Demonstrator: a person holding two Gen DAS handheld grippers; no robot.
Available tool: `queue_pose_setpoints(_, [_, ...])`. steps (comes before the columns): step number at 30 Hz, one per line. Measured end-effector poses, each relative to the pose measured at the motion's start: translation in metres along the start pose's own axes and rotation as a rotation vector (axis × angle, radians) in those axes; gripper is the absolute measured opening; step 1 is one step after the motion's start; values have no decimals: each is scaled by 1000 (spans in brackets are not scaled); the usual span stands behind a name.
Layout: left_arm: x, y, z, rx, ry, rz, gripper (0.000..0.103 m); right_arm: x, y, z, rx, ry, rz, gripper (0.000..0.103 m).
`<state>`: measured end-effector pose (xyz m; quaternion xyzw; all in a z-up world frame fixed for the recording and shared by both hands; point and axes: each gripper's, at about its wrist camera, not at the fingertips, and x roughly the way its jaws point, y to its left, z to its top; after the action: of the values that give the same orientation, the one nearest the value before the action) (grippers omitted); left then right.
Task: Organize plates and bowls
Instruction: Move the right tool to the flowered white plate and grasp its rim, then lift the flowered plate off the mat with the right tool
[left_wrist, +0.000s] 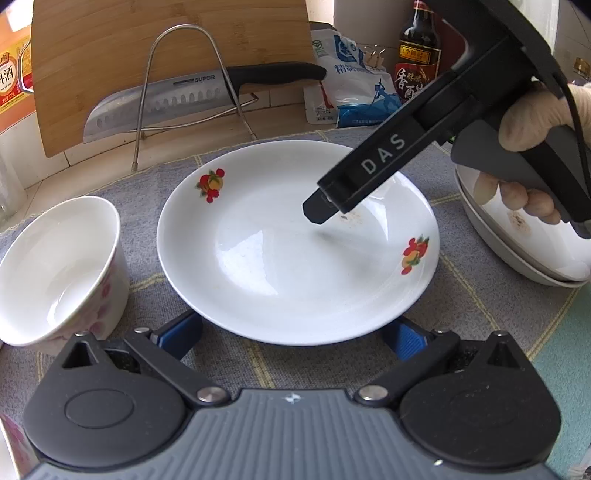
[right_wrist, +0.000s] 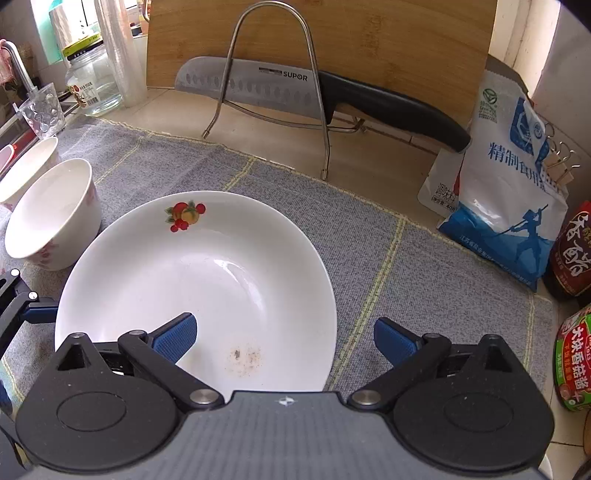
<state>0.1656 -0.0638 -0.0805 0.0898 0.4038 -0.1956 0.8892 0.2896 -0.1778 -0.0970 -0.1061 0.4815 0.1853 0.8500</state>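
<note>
A white plate (left_wrist: 280, 266) with fruit prints lies on the grey cloth (left_wrist: 155, 177). My left gripper (left_wrist: 291, 334) is open at the plate's near edge, and the rim hides the tips of both blue pads (left_wrist: 181, 332). My right gripper (right_wrist: 284, 339) is open and straddles the plate's (right_wrist: 199, 288) right rim, one pad over the plate and the other outside it. In the left wrist view it reaches in from the upper right, its tip (left_wrist: 319, 210) just above the plate, held by a gloved hand (left_wrist: 532, 114). A white bowl (left_wrist: 59, 269) with pink flowers stands left of the plate.
A stack of white plates (left_wrist: 517, 258) sits at the right. Behind the cloth, a cutting board (right_wrist: 321, 40), a knife (right_wrist: 295, 88) on a wire rack (right_wrist: 273, 74), a salt bag (right_wrist: 506, 184) and bottles (left_wrist: 417, 55). A second bowl (right_wrist: 26, 166), a glass (right_wrist: 42, 110) and a jar (right_wrist: 92, 81) stand far left.
</note>
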Motion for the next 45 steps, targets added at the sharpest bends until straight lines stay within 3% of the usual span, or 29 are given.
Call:
queue_pose_setpoints(3, [0,0,0,-2,-2,1,103,10,-1,2,16,38,42,103])
queue_pose_setpoints(20, [0,1,-3,-13,-25,14,103,15,-2,11,-55,81,66,103])
queue_pose_setpoints(38, [2,6,-2,36,-54,-23,103,15,-23,27,-125,70,360,103])
queue_pose_setpoints(45, [-1,3,-3,53,-68,-16,102,18,-23,36,-148,74,420,90])
